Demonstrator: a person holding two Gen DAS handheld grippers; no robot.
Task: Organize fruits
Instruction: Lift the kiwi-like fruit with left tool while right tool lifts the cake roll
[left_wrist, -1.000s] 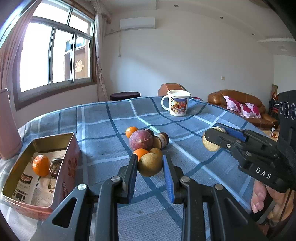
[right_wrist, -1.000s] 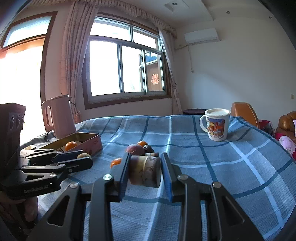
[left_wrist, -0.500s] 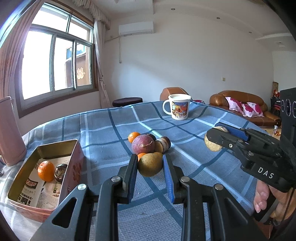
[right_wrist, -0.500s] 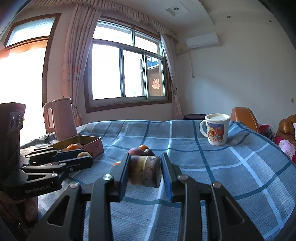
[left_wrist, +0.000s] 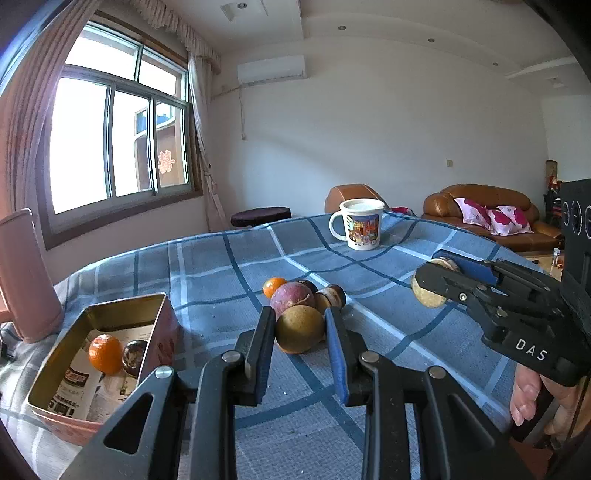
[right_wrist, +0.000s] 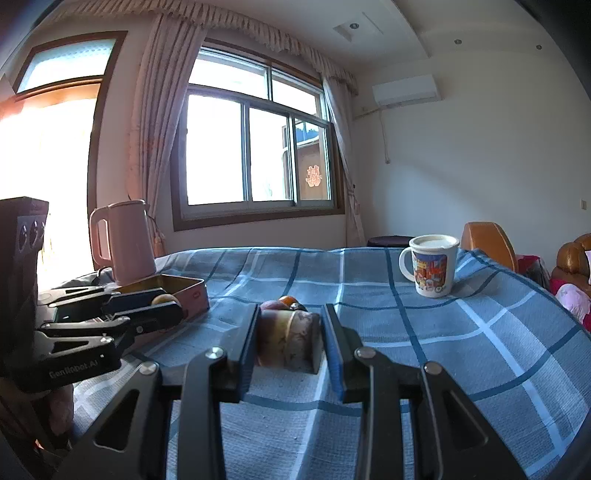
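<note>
Brown round fruit (left_wrist: 299, 329) clamped between left tongs (left_wrist: 300, 334), above tablecloth (left_wrist: 207, 273).

Tablecloth (left_wrist: 207, 258): woven cloth, matt, blue check. Tin box (left_wrist: 162, 332): metal, dull gold sheen inside, lined with printed paper (left_wrist: 74, 384). Mug (left_wrist: 360, 227): glossy glazed ceramic. Kettle (right_wrist: 127, 240), left of frame: smooth matt pink. Sofa (left_wrist: 480, 199), right: glossy brown leather.
</note>
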